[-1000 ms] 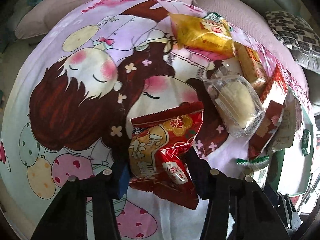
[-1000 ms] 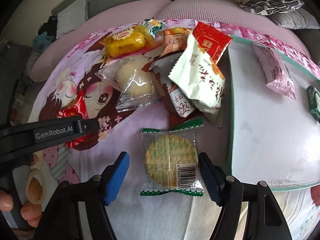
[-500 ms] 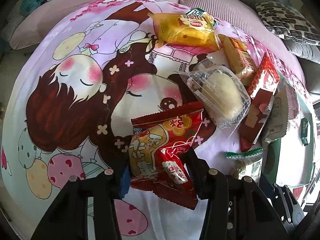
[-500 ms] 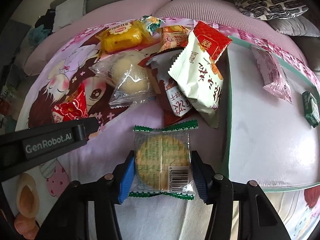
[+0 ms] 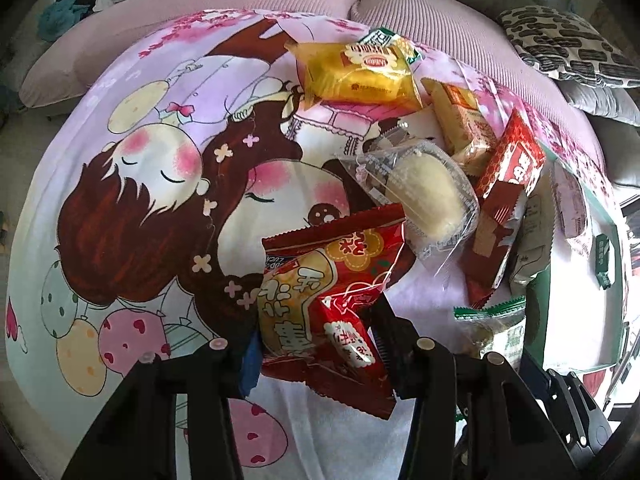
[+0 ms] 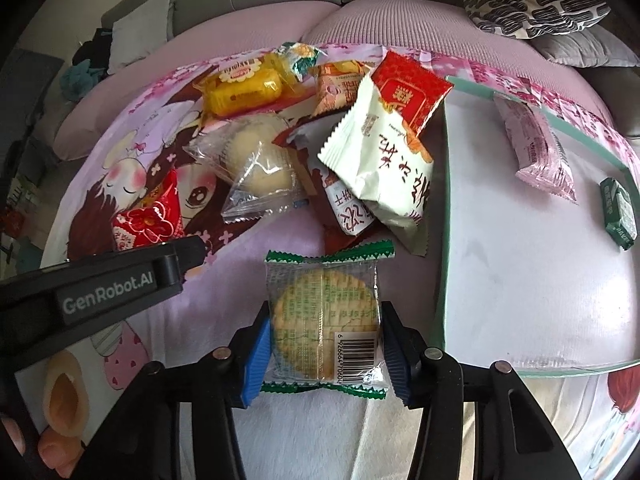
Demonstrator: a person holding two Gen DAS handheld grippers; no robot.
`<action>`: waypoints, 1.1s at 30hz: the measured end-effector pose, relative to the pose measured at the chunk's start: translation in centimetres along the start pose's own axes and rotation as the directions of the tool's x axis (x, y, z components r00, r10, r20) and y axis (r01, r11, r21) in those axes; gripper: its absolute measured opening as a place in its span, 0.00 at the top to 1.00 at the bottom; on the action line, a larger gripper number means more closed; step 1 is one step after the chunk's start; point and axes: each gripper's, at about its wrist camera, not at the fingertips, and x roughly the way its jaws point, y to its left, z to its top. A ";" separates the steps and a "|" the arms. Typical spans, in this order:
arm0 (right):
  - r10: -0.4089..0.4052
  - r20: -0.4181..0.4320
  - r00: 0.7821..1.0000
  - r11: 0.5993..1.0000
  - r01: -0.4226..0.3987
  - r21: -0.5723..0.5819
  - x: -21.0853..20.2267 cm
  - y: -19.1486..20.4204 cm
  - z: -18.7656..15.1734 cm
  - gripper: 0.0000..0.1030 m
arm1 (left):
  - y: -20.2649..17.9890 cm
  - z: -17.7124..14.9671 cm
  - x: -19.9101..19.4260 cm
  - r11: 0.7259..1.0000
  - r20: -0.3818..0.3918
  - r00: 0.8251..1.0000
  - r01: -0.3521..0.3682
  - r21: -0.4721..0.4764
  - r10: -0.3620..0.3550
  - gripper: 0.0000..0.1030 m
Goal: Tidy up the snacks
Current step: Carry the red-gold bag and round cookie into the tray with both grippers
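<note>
My left gripper (image 5: pixel 316 344) is shut on a red snack packet (image 5: pixel 328 292) and holds it above the cartoon-print cloth (image 5: pixel 132 184). My right gripper (image 6: pixel 324 354) is shut on a clear, green-edged cracker packet (image 6: pixel 324 312), lifted just off the cloth. The left gripper's arm (image 6: pixel 100 292) and the red packet (image 6: pixel 148 216) show at the left of the right wrist view. A pile of snacks lies ahead: a yellow cake packet (image 6: pixel 240 88), a clear-wrapped bun (image 6: pixel 260 160) and a white-and-red packet (image 6: pixel 392 144).
A white tray with a green rim (image 6: pixel 444 240) lies right of the pile, holding a pink packet (image 6: pixel 536 148) and a small green packet (image 6: pixel 618 212). A pink sofa (image 6: pixel 248 28) and a patterned cushion (image 6: pixel 536 4) lie behind.
My right gripper closed on the cracker packet and lifted it slightly. My left gripper pulled back and raised the red packet, so the pile looks farther off.
</note>
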 end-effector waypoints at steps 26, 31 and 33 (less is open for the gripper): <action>0.014 0.121 0.993 0.993 -0.027 0.113 -4.5 -4.0 0.5 0.49 | 0.3 -0.5 -5.8 1.000 0.173 0.985 0.017 0.018 -0.019 0.51; -0.034 0.133 0.991 0.978 0.006 0.210 -5.2 -7.8 0.4 0.49 | -1.7 -0.1 -6.6 0.998 0.206 0.978 0.001 0.067 -0.015 0.51; -0.049 0.132 0.990 0.967 0.014 0.255 -5.2 -9.4 0.5 0.49 | -3.0 -0.1 -6.8 0.995 0.211 0.977 -0.001 0.101 -0.020 0.51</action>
